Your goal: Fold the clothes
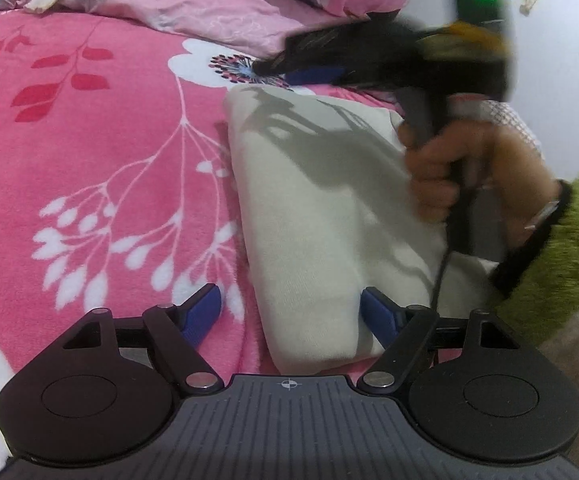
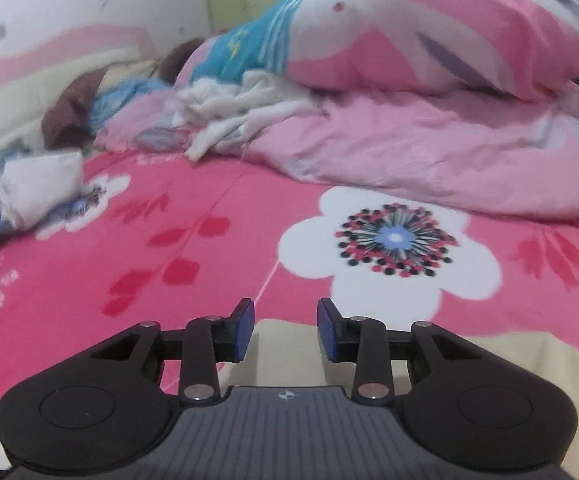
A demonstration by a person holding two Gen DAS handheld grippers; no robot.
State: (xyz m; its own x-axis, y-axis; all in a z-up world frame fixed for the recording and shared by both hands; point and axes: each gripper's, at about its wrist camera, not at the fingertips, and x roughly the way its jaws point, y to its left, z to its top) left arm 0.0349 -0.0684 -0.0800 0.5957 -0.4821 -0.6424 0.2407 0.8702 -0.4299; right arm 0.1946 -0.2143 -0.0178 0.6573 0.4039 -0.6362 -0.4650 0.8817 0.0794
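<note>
Left hand-held gripper (image 1: 291, 310) wide open, right hand-held gripper (image 2: 285, 330) half-spread (both angled downward, nothing gripped)

Both wrist cameras look down, close over the pink bedspread (image 1: 89, 160), sharing its white flower (image 2: 389, 248).

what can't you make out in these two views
- Left wrist view: right claw is motion-blurred, its jaw gap unreadable.
- Left wrist view: the hand hides the cream garment's right edge.
- Right wrist view: the claw body covers most of the garment.
</note>
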